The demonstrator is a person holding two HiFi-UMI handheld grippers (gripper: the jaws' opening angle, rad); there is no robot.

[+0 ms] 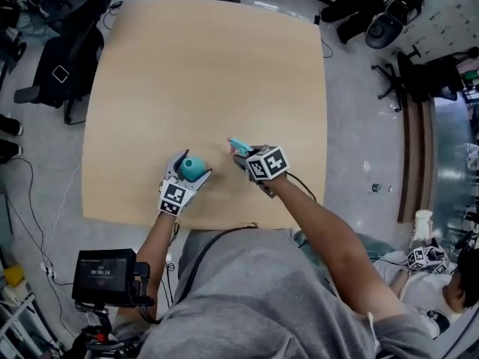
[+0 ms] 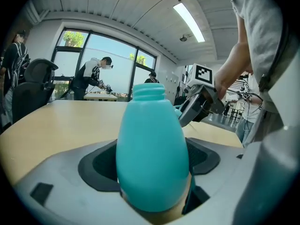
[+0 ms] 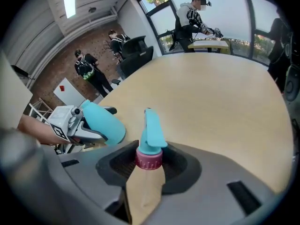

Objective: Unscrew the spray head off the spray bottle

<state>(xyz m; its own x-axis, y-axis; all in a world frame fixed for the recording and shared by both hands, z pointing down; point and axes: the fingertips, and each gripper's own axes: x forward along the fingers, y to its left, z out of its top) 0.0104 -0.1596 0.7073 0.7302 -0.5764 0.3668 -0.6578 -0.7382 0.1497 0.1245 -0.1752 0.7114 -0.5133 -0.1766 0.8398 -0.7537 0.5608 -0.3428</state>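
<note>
My left gripper (image 1: 188, 173) is shut on the teal spray bottle (image 1: 194, 168) near the table's front edge. In the left gripper view the bottle (image 2: 152, 149) stands between the jaws, its threaded neck (image 2: 149, 93) bare and open. The teal spray head (image 1: 239, 146) is off the bottle and held in my right gripper (image 1: 247, 155), a short way to the bottle's right. In the right gripper view the jaws close on the pink collar (image 3: 149, 158) of the spray head (image 3: 152, 130), with the bottle (image 3: 104, 122) apart at the left.
The tan table (image 1: 202, 73) carries only these things. Black office chairs (image 1: 63, 58) stand at its left, more gear (image 1: 389, 13) at the back right. A black camera unit (image 1: 105, 275) hangs at my lower left. People stand by windows (image 3: 194, 15) in the distance.
</note>
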